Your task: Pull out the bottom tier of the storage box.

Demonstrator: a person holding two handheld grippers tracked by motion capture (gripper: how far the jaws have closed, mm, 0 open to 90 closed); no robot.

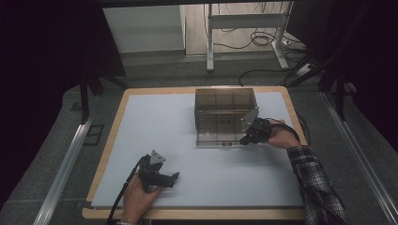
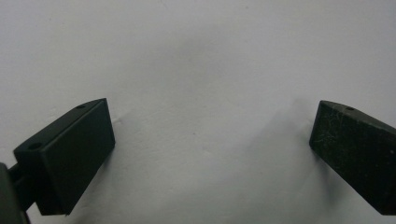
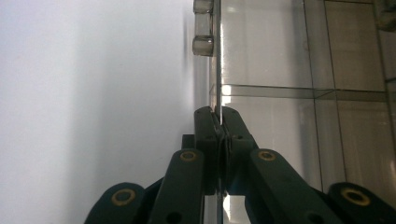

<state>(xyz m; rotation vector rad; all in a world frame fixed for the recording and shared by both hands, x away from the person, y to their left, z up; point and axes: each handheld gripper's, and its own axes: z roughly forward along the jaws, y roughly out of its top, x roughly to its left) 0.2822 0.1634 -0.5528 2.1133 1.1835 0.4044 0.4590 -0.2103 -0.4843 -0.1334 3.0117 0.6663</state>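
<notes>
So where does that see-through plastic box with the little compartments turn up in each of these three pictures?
High view: the clear box stands at the table's far middle, and the right gripper is at its near right corner.
Left gripper view: the box is not in it; open jaws over the pale mat.
Right gripper view: the box takes up the right half, and the jaws are shut on its thin wall.
Shared landmark: the pale mat.
</notes>
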